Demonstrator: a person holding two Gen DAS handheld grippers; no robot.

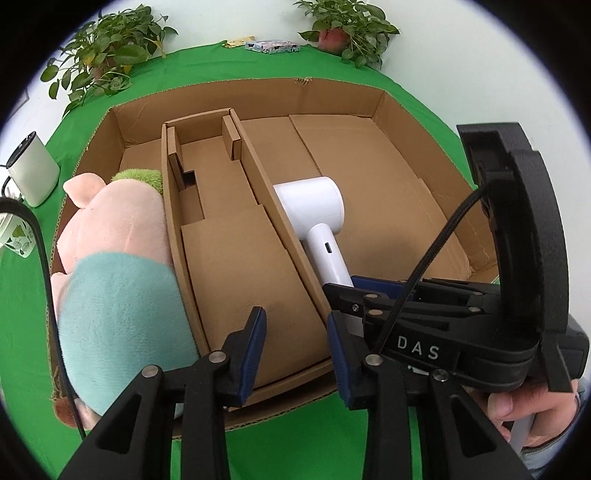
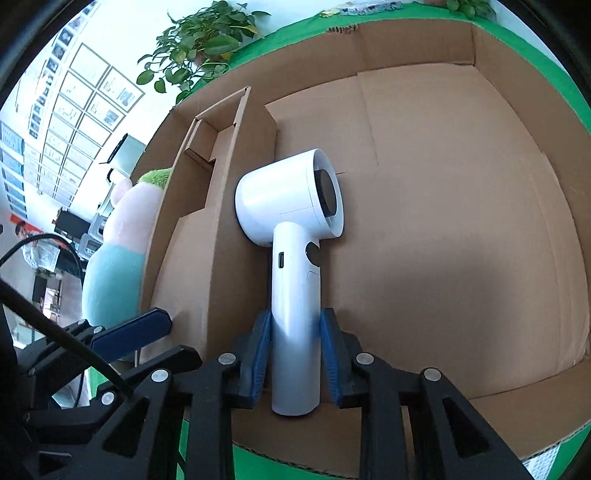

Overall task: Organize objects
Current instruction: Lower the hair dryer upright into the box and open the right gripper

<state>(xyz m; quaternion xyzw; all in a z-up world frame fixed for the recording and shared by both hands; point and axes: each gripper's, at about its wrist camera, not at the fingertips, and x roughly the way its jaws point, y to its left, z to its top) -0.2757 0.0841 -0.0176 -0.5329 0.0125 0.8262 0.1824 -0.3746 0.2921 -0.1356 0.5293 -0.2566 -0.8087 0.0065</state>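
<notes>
Sitting at the far left of the green desk (image 1: pixel 332 435), a white canister-like device (image 1: pixel 34 169) and a leaf-patterned mug (image 1: pixel 16 236) stand just outside the open cardboard box (image 1: pixel 417 110), with a potted plant (image 1: pixel 103 55) behind them and a second potted plant (image 1: pixel 347 29) farther right along the back edge, a small patterned packet (image 1: pixel 271 47) lying between the two. Inside the box, the left compartment holds a plush pig (image 1: pixel 118 236) in a teal shirt with a green tuft on its head, leaning against the cardboard divider insert (image 1: pixel 236 236). The left gripper (image 1: pixel 297 354) hovers over the near end of that insert, its blue-padded fingers (image 1: pixel 255 350) spread a little with nothing between them. To the right of the insert, in the large right compartment, the white handheld device (image 2: pixel 291 236) lies on the box floor just beside the divider wall, its round head pointing toward the back of the box and its handle toward the near wall. The right gripper (image 2: pixel 295 354) comes in over the near wall, and its fingers (image 2: pixel 258 354) pinch the lower part of the handle from both sides. A hand (image 1: pixel 528 406) shows at the lower right of the left wrist view, wrapped around the right gripper's grip
</notes>
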